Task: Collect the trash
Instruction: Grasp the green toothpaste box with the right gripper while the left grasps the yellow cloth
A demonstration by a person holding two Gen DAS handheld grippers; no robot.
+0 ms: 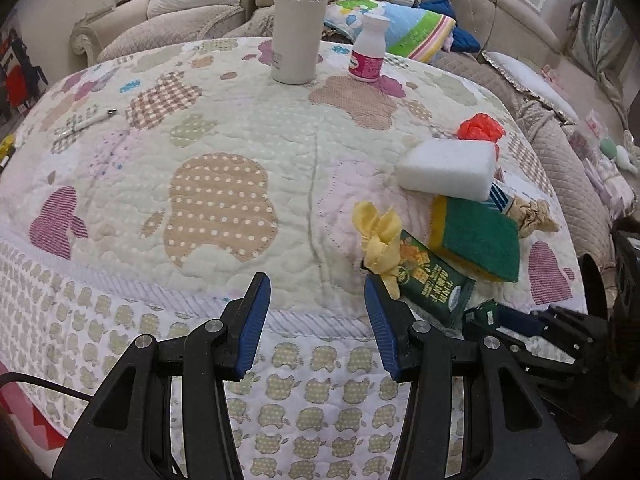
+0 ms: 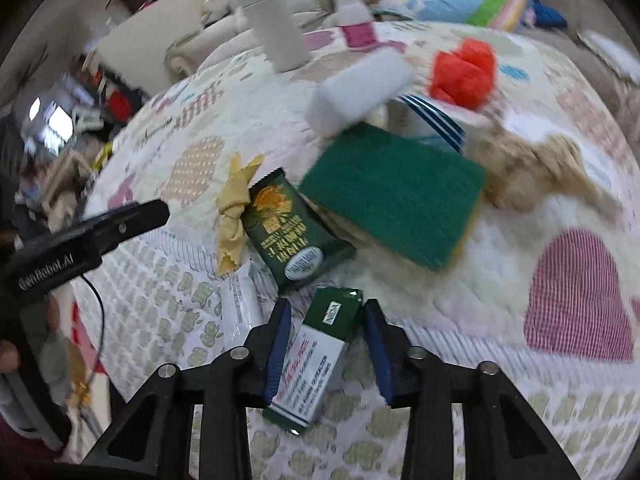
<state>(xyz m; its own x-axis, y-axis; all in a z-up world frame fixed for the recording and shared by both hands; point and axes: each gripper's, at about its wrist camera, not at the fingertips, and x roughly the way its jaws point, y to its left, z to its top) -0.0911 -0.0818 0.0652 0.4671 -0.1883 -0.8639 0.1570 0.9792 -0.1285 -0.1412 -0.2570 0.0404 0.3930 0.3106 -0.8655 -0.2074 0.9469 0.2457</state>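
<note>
Trash lies bunched at the quilt's (image 1: pixel 240 128) near right corner. A green-and-white carton (image 2: pixel 320 354) sits between the right gripper's (image 2: pixel 325 346) blue pads — dark green at both ends, with a white panel of red and dark print along its middle; the jaws stand spread on either side of it, with a gap showing at the right pad, so no pinch is visible. Just beyond it lies a dark green wrapper (image 2: pixel 294 230) with yellow lettering and a white oval seal, flat on the cloth. A crumpled yellow wrapper (image 1: pixel 380 236) touches its left edge. A green scouring pad on a yellow sponge (image 1: pixel 478 236) overlaps the wrapper's far side, and a white foam block (image 1: pixel 448 168) leans over the sponge. Behind these are a red crumpled wad (image 1: pixel 480 128) and a tan crumpled paper (image 1: pixel 534 216).

The left gripper (image 1: pixel 318 326) hangs over the quilt's front edge with jaws spread wide, holding nothing — its right pad is just beside the yellow wrapper.
</note>
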